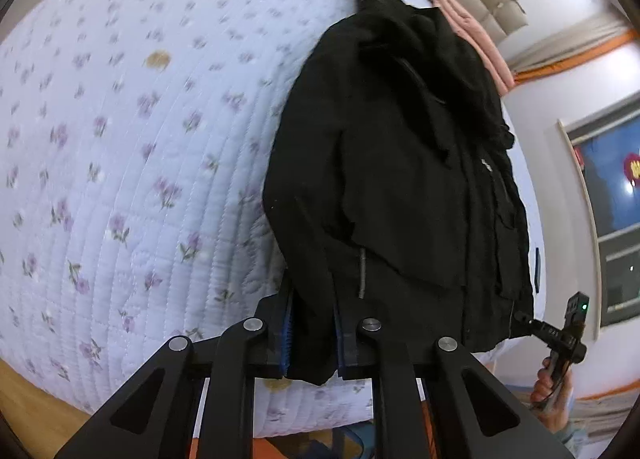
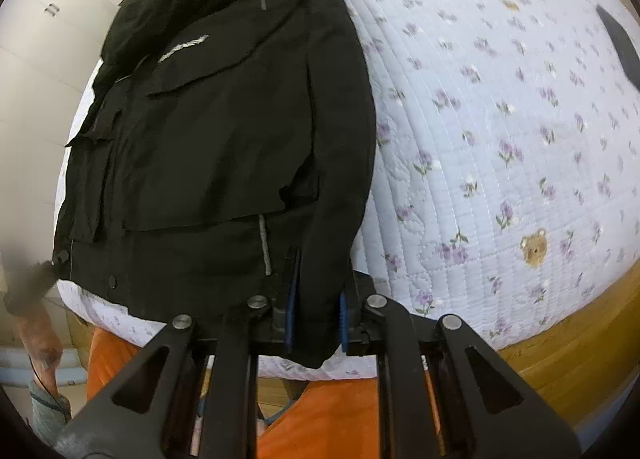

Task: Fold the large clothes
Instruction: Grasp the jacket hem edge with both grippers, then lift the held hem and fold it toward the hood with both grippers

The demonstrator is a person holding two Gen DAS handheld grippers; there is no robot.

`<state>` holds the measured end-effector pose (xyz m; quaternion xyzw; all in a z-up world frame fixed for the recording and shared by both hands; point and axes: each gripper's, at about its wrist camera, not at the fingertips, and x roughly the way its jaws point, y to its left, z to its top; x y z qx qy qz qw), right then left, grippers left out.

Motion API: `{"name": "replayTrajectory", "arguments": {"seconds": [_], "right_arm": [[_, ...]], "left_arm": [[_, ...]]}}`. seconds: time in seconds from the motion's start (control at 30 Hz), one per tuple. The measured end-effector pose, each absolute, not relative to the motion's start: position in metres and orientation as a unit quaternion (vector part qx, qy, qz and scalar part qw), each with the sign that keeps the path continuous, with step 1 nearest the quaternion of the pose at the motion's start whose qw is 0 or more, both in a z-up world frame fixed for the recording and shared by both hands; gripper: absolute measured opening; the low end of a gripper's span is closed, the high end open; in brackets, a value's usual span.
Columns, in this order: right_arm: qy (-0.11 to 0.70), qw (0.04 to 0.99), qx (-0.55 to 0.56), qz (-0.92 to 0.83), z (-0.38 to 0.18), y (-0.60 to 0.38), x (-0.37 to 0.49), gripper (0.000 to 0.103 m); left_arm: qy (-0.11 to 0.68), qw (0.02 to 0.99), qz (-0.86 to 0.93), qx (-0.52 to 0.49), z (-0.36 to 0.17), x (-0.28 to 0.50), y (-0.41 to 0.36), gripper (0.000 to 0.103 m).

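Lying spread on the bed (image 1: 120,139), near its edge: a black jacket (image 1: 400,179), front up, pocket flaps and grey reflective strips showing, dark collar or hood bunched at the far end. Hanging just over the bed's near edge: the hem and both sleeve cuffs.

Clamped on one sleeve cuff at the near edge: the left gripper (image 1: 314,335), blue-padded fingers (image 1: 287,333) drawn together with black cloth pressed between them, a fold of it drooping below the pads. Clamped likewise on the other sleeve cuff: the right gripper (image 2: 316,315), blue pads (image 2: 290,299) pinching the black fabric, the cuff end sagging beneath. Both pointing steeply down at the bed.

Seen in the left wrist view at the jacket's far hem corner: the other gripper's handle with a green light, gripped by a hand (image 1: 554,391). Seen in the right wrist view at the left border: a blurred hand and sleeve.

Under the jacket: a pale quilted bedspread (image 2: 500,139) printed with small purple flowers and a few brown bear faces. Beyond the collar: folded pink cloth (image 1: 476,39) against a padded headboard. Beside that: a white wall and a dark window (image 1: 612,199). Below the bed: wooden floor (image 2: 560,347) and orange cloth (image 2: 332,419).
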<state>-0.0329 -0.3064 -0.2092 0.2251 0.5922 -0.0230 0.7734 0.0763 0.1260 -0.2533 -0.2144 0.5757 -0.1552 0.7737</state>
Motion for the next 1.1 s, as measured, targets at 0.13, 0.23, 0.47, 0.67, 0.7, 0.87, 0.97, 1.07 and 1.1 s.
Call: {"name": "replayTrajectory", "arguments": {"seconds": [0.13,0.23,0.47,0.67,0.7,0.87,0.97,1.07,1.1], "right_arm": [[0.610,0.760,0.223,-0.025,-0.218,-0.305,-0.026,0.025],[0.619,0.748,0.240,-0.020,-0.229,-0.304,-0.022,0.044],[0.609,0.761,0.222,-0.022,-0.217,-0.290,-0.024,0.020],[0.582,0.788,0.197,-0.031,-0.185,-0.282,-0.030,0.010],[0.573,0.795,0.199,-0.031,-0.175,-0.282,-0.029,0.009],[0.536,0.818,0.206,-0.027,-0.132,-0.291,-0.023,0.008],[0.519,0.828,0.211,-0.026,-0.112,-0.302,-0.014,0.008],[0.509,0.830,0.225,-0.014,-0.105,-0.312,0.001,0.008],[0.509,0.829,0.229,-0.009,-0.105,-0.316,0.008,0.008]], "left_arm": [[0.584,0.762,-0.159,-0.233,-0.265,0.078,0.129,0.019],[0.582,0.742,-0.174,-0.282,-0.277,0.076,0.138,0.048],[0.572,0.751,-0.167,-0.284,-0.271,0.068,0.139,0.021],[0.539,0.777,-0.178,-0.272,-0.227,0.067,0.130,0.009],[0.529,0.782,-0.181,-0.273,-0.214,0.070,0.130,0.009],[0.492,0.803,-0.198,-0.273,-0.164,0.093,0.129,0.009],[0.476,0.810,-0.204,-0.273,-0.147,0.116,0.125,0.009],[0.469,0.814,-0.213,-0.268,-0.142,0.139,0.123,0.009],[0.468,0.815,-0.216,-0.266,-0.143,0.150,0.121,0.009]]}}
